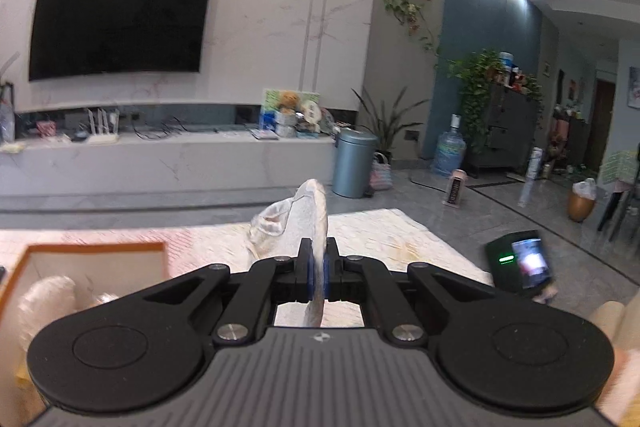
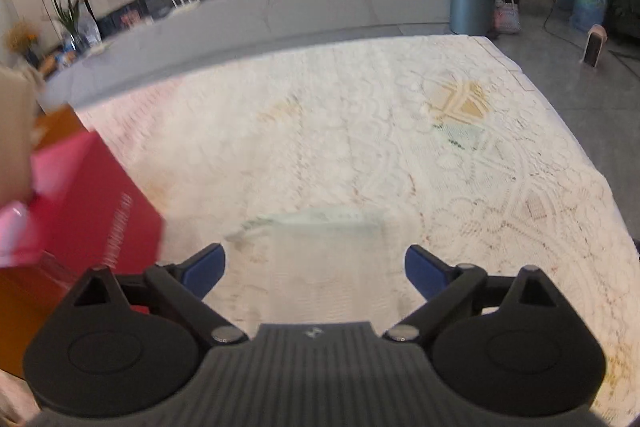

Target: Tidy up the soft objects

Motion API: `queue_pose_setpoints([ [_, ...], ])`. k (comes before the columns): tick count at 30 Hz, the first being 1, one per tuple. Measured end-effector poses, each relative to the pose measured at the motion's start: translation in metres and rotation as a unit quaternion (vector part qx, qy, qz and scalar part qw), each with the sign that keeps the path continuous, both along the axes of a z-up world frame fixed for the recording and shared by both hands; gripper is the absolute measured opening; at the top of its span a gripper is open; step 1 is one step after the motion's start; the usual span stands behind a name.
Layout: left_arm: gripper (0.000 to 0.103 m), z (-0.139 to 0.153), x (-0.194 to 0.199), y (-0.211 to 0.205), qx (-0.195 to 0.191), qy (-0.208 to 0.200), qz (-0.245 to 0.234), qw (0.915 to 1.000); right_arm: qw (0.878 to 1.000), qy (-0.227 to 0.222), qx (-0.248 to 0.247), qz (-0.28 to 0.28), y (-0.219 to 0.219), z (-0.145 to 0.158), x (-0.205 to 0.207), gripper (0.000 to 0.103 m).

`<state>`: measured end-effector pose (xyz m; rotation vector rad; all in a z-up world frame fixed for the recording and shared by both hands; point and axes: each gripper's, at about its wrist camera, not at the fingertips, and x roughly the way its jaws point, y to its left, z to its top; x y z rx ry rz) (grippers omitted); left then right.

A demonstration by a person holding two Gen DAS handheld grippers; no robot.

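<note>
While the left hand-held gripper (image 1: 316, 273) pinches a pale grey soft cloth (image 1: 308, 223), the right hand-held gripper (image 2: 314, 267), jaws wide and empty, faces a blurred pale folded cloth (image 2: 320, 227) lying crosswise at twelve o'clock on the lace-covered surface (image 2: 500, 147).

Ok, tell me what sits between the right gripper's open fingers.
Only lace tablecloth lies between the right gripper fingers, with a blurred pale cloth just ahead, in the right wrist view.
</note>
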<state>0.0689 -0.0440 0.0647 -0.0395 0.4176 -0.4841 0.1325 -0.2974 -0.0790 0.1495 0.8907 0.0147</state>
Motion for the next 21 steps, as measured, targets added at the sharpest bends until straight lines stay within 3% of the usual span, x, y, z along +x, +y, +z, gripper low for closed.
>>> queue_pose_setpoints([
  [3,0.005,-0.007,-0.003,-0.006,-0.001,0.006,-0.018,0.9998,0.998,0.014,-0.06,0.005,0.007,-0.017,0.012,0.096],
  [7,0.005,-0.022,-0.008,-0.023,0.025,0.003,-0.039,0.9989,0.998,0.027,-0.063,0.013,0.009,-0.033,0.017,0.098],
  [12,0.005,-0.037,-0.01,-0.023,0.007,0.014,-0.053,0.9985,0.993,0.034,-0.109,0.033,0.02,-0.044,0.021,0.098],
  [18,0.005,-0.042,-0.009,-0.022,0.008,0.013,-0.058,0.9982,0.997,0.033,-0.066,0.03,0.006,-0.05,0.022,0.096],
  [21,0.005,-0.041,-0.011,-0.022,0.01,0.008,-0.055,0.9984,0.997,0.021,-0.062,0.032,0.004,-0.047,0.018,0.087],
])
